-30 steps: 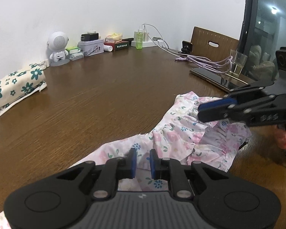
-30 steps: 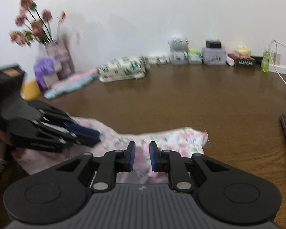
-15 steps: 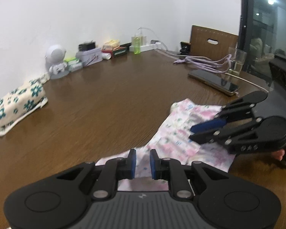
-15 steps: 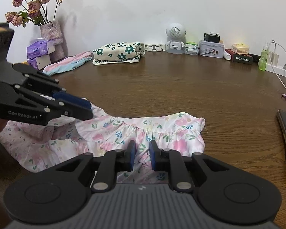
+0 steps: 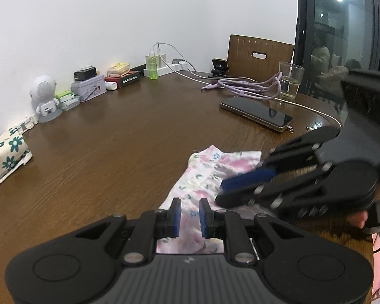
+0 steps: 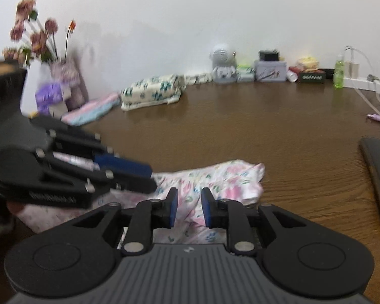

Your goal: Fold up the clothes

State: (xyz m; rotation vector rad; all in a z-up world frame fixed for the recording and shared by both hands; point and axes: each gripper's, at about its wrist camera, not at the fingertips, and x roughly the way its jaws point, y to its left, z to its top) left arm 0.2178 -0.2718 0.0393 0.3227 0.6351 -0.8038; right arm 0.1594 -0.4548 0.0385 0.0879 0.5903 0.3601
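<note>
Inspection of the brown table: the floral garment lies bunched at the near edge, in front of the person, its far end ruffled and partly doubled over itself; it is neither flat nor a tidy packet. The left gripper is low over the near part of the cloth, its 2 blue pads standing a little apart with printed fabric showing through the gap; whether any cloth is caught there cannot be told. The right gripper hangs likewise over the other end, jaws a little apart, cloth visible between and beneath them, grip again undetermined. The 2 tools sit close together and angled toward each other, which suits gathering or doubling the garment. A flower-print folded bundle and a striped cloth rest near the wall, seemingly parked clear of the working area; a phone lies just beyond the garment.
</note>
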